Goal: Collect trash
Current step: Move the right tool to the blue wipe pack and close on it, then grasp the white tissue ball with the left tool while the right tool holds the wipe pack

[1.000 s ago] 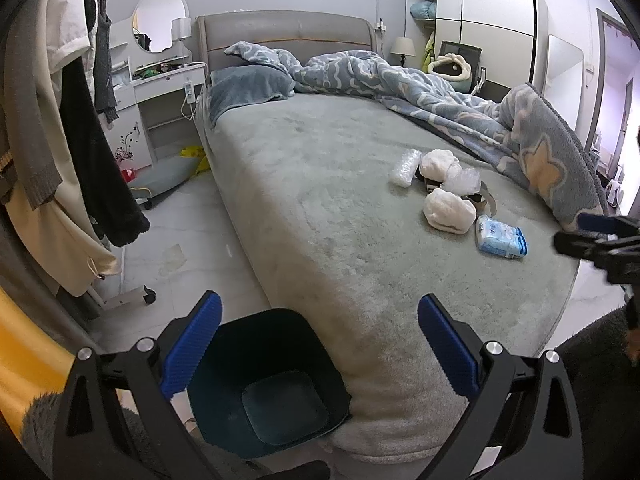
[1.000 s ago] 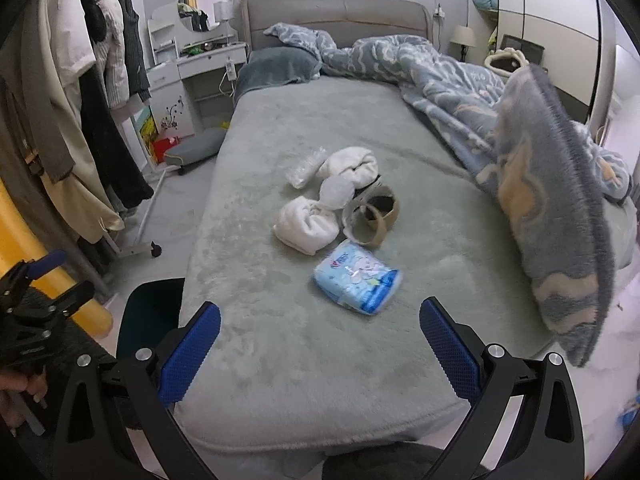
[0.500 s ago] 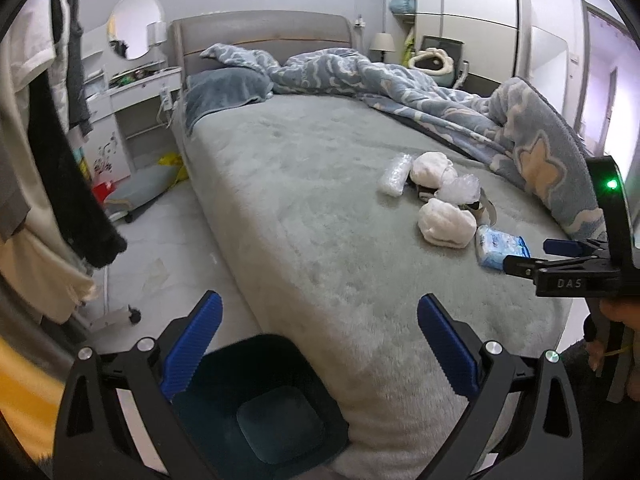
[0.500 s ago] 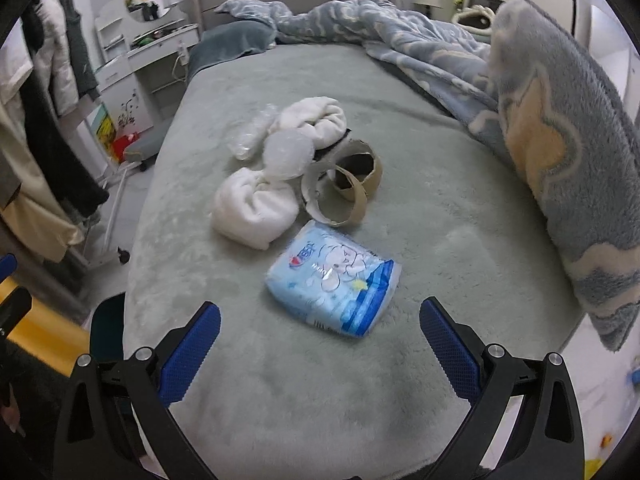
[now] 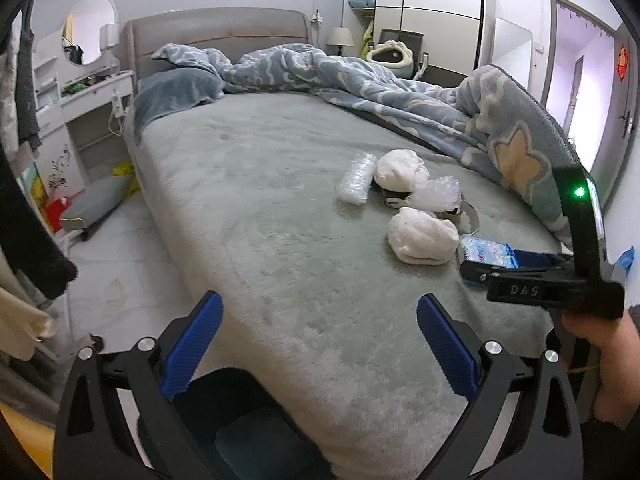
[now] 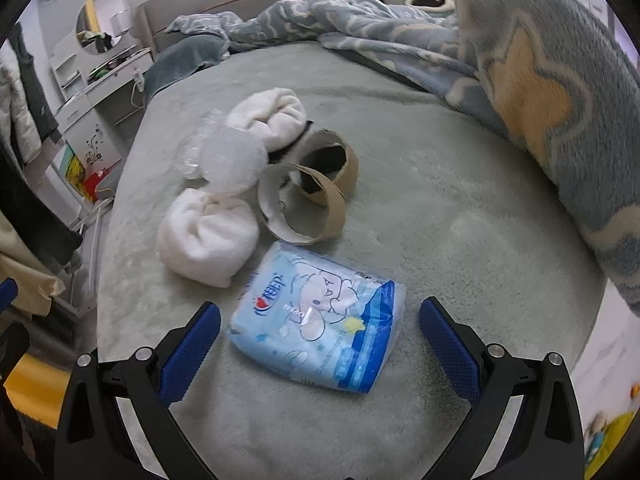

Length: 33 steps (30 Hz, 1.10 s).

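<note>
Tissue pack [image 6: 316, 322] between the spread right tongs [image 6: 320, 344] looks soft, light, slippery; pinch its sides. Left tongs [image 5: 318, 344] spread, empty.

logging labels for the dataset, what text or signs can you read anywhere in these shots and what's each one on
"DAS": raised letters on the black body of the right gripper, seen from the left wrist view.
Blue tissue pack: a heart logo with characters beside a cartoon figure, too blurred to read.
Red hanging ornament by the doorway: too small to read.
Nothing else legible.
</note>
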{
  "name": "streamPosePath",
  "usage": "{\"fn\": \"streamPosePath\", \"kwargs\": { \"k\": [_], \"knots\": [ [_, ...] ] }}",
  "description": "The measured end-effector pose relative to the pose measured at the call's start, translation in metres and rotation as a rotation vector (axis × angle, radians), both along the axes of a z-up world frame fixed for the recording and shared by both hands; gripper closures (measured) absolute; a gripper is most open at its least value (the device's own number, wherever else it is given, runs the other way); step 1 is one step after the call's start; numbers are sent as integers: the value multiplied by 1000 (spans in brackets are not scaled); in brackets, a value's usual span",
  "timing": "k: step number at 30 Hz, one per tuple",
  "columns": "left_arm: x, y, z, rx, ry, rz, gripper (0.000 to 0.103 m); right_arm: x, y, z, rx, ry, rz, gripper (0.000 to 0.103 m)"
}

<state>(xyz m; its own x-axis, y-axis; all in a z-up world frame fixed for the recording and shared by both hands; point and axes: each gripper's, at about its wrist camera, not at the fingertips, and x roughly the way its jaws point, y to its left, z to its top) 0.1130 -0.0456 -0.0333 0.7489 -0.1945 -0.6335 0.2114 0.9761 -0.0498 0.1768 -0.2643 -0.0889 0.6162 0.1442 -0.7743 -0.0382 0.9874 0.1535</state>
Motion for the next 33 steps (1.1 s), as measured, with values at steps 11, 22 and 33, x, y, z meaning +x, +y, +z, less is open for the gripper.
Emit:
{"fn": "streamPosePath", "kwargs": {
  "k": [11,22,33],
  "knots": [
    [30,-18,-10,-49,25,-57,4,3,-15,0,46,8,6,22],
    [48,-57,-21,-1,18,-137,4,-9,-44,11,177,4,31,23],
    [74,-89,-30,10,7,-221,4,-17,-87,21,318,-27,-37,23]
  ]
}}
